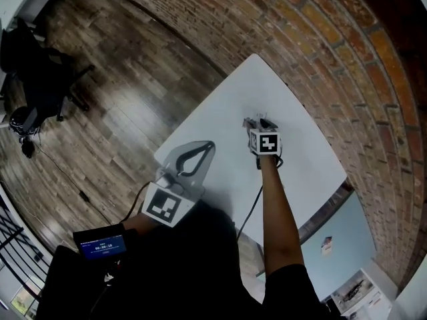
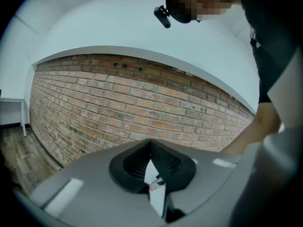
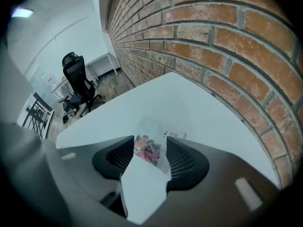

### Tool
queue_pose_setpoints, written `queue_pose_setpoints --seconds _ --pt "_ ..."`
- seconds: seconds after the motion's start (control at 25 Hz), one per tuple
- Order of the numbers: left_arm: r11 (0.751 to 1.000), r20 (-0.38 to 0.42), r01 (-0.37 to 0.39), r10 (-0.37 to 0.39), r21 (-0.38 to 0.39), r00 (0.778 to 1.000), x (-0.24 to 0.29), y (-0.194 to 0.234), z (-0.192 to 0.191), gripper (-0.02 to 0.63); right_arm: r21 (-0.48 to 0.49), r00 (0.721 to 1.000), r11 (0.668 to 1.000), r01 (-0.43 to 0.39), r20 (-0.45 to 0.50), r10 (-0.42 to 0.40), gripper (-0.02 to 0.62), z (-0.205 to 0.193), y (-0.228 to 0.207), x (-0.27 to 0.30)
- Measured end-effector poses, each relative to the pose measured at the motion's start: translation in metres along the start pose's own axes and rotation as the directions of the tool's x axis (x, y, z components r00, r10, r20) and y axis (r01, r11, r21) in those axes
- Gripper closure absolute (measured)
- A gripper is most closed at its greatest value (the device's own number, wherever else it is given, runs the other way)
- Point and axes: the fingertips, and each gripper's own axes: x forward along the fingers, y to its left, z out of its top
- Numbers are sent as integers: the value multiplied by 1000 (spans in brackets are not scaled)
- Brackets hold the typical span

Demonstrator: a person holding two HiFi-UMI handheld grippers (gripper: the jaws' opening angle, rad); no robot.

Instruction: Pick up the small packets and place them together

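Observation:
My right gripper (image 1: 257, 123) is low over the middle of the white table (image 1: 220, 112), held out on a bare arm. In the right gripper view its jaws stand open (image 3: 150, 150) around a small clear packet (image 3: 147, 148) with pink and orange contents, lying on the table. The pads are not pressing on it. A second pale packet with small black print (image 3: 173, 135) lies just beyond it. My left gripper (image 1: 209, 146) hovers at the table's near left edge. Its fingertips meet (image 2: 150, 144), and I cannot tell whether anything thin is between them.
A brick wall (image 1: 320, 39) runs along the table's far side. Wooden floor (image 1: 113, 92) lies to the left, with a black office chair (image 1: 37, 79). The table edge (image 3: 94, 122) drops off behind the packet in the right gripper view.

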Motion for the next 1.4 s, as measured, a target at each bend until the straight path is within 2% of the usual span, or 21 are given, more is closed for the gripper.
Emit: queue_pose_setpoints --seconds 0.2,0.32,0.4,0.48,0.56,0.6,0.68,0.72,0.76,0.8,0.96,1.04,1.12,1.24,1.32,1.4 --pt "999 -5 -29 29 -17 1000 -6 21 -2 606 -25 996 1000 13 -93 -15 354 -2 0 23" --pt "999 -6 -37 36 -30 999 -9 30 -2 606 -53 993 998 16 -116 -22 359 -3 0 28" --pt "998 -4 -43 42 -41 999 -11 35 -3 606 -121 992 993 -5 -125 -10 359 -2 3 27" --pt "998 -5 -42 42 -46 999 -12 37 -3 606 -232 987 970 -71 -158 35 359 -7 10 26" --pt "998 3 -32 32 -44 999 -10 36 -1 606 -370 968 911 -184 -228 103 359 -23 19 21" --pt "999 8 -27 27 -43 1000 -10 35 -1 606 -453 958 861 -231 -260 120 359 -31 22 18" --pt "999 10 -23 24 -46 1000 -11 34 -1 606 -594 948 757 -273 -299 108 360 -44 22 7" --pt "999 8 -23 24 -49 1000 -13 34 -2 606 -631 949 726 -272 -300 95 357 -48 20 2" --pt "998 5 -24 24 -51 1000 -14 34 -2 606 -640 953 722 -261 -288 89 348 -50 18 -3" --pt "998 4 -25 25 -52 1000 -15 35 -3 606 -622 959 743 -245 -266 94 345 -49 16 -8" --pt "999 -4 -16 16 -40 1000 -16 32 -5 606 -394 986 906 -155 -112 120 348 -40 14 -15" --pt "1000 -1 -4 4 -25 1000 -14 26 -3 606 -279 992 952 -125 -48 116 353 -35 13 -13" --pt "1000 1 9 -9 -18 1000 -12 20 -2 606 -213 996 973 -94 -17 92 353 -31 11 -9" --pt "999 -10 18 -19 -26 1000 -11 14 -6 606 -172 998 984 -54 -20 51 356 -29 8 -1" --pt "999 -14 24 -24 -24 1000 -9 11 -8 606 -158 998 986 -54 -52 46 362 -32 8 6" --pt "999 -18 34 -34 -18 999 -6 8 -8 606 -186 995 981 -61 -87 46 364 -37 10 10"
